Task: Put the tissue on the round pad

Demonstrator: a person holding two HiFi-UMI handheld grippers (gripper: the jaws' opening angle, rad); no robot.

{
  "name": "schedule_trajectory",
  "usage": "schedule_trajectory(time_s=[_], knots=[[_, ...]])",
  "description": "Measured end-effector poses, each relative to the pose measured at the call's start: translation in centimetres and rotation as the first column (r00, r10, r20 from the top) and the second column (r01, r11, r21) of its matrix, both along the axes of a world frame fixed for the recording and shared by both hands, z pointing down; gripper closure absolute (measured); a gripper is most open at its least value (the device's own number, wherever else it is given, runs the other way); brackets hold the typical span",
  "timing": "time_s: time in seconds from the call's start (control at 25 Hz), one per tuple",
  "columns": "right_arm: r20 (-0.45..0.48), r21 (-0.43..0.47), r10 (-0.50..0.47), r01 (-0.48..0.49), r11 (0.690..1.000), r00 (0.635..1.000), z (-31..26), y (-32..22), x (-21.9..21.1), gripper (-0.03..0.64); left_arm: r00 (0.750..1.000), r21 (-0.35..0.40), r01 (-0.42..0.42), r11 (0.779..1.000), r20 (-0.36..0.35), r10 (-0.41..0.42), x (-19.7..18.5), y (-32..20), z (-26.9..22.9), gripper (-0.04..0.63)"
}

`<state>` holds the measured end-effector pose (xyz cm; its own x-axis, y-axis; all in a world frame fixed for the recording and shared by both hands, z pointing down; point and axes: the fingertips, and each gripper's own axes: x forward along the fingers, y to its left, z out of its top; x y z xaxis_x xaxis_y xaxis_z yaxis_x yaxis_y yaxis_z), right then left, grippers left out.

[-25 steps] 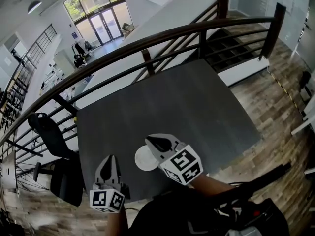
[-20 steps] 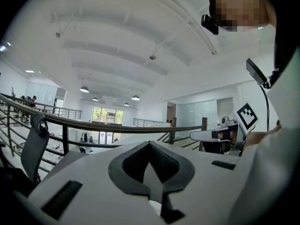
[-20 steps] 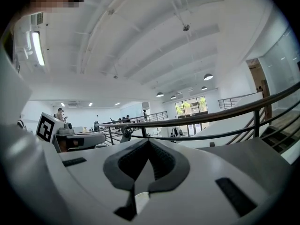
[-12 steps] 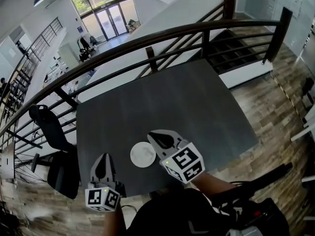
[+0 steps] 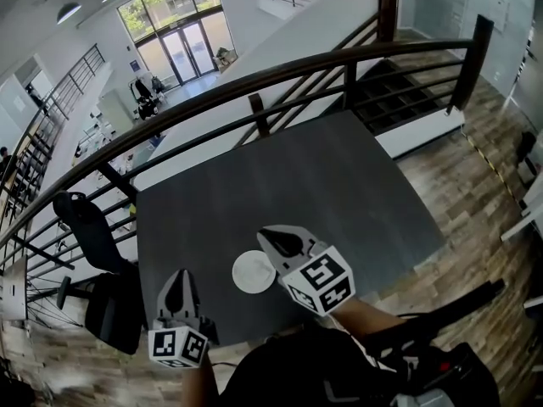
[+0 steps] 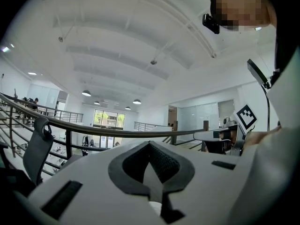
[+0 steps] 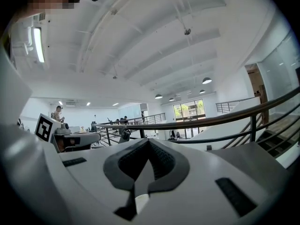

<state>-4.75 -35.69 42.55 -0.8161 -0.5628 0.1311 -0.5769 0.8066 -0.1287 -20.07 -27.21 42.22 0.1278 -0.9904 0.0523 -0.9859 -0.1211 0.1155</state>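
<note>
From my seat I see the dark counter [image 5: 322, 176] standing against a curved railing [image 5: 254, 70], with wood floor [image 5: 475, 151] off its right edge and a black office chair [image 5: 93, 236] off its left edge. The round pad [image 5: 254, 271] lies close to the counter's near edge, somewhat left of the middle, and shows as one pale disc. I cannot pick out the tissue as a separate thing on it or anywhere else on the counter, so I cannot tell whether it lies there. The right claw [image 5: 276, 240] hangs over the counter just beside the pad's right rim, its tip pointing toward the far edge. In the head view it overlaps that rim slightly, though I cannot say whether it touches. In the right gripper view its two dark pads meet along a thin seam with nothing between them, so that claw is fully closed and empty. The left claw [image 5: 180, 285] sits near the counter's near left corner, apart from the pad, and also points away from me. In the left gripper view its pads likewise press together with nothing caught between them. Both gripper views tilt upward, taking in the railing and the white ceiling.
</note>
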Motion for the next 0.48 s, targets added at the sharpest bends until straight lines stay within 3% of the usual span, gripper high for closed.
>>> schedule_trajectory(time_s=[0.48], knots=[[0.016,-0.001,0.028,-0.028,1.0,0.999,-0.3,1.1,-2.1,0.617,1.0,0.013,-0.026,1.0,-0.006,0.026,-2.2,1.1,-0.2,0.601]])
